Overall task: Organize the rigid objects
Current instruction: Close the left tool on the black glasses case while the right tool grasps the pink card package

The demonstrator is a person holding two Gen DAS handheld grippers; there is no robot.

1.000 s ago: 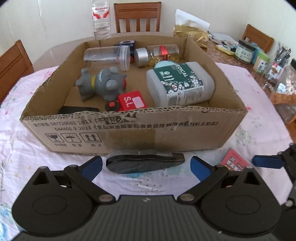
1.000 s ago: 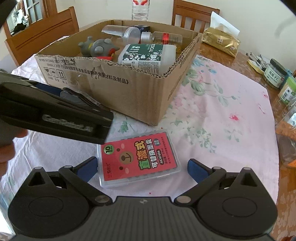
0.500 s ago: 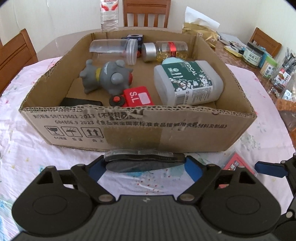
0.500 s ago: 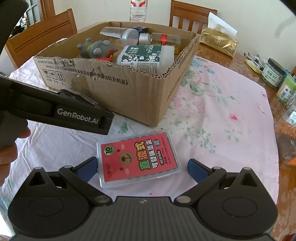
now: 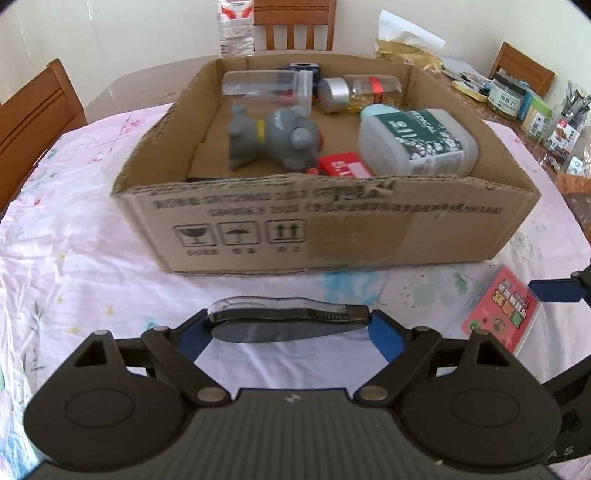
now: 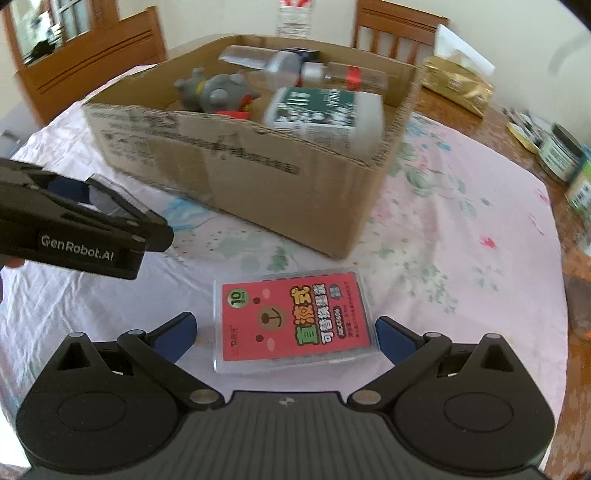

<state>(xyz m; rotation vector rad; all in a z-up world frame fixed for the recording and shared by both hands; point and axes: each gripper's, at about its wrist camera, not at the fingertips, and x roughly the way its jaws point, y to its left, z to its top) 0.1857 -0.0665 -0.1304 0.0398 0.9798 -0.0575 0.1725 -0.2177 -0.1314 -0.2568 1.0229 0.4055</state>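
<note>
My left gripper (image 5: 288, 326) is shut on a dark oval case with a clear lid (image 5: 288, 321) and holds it above the cloth, in front of the cardboard box (image 5: 332, 229). The box holds a grey toy (image 5: 273, 140), a white medical bottle (image 5: 417, 142), a red tag (image 5: 343, 166) and jars. My right gripper (image 6: 284, 332) is open, its fingers on either side of a red refill case (image 6: 295, 321) that lies flat on the cloth. The left gripper also shows in the right wrist view (image 6: 85, 225).
The table has a floral cloth (image 6: 461, 240). Jars and tins (image 5: 535, 103) stand at the right edge. A gold packet (image 6: 458, 86) and a water bottle (image 5: 236, 27) are behind the box. Wooden chairs (image 5: 33, 114) surround the table.
My left gripper has closed on the dark case and lifted it back and up from the box. My right gripper has moved forward, so the red case sits between its fingers.
</note>
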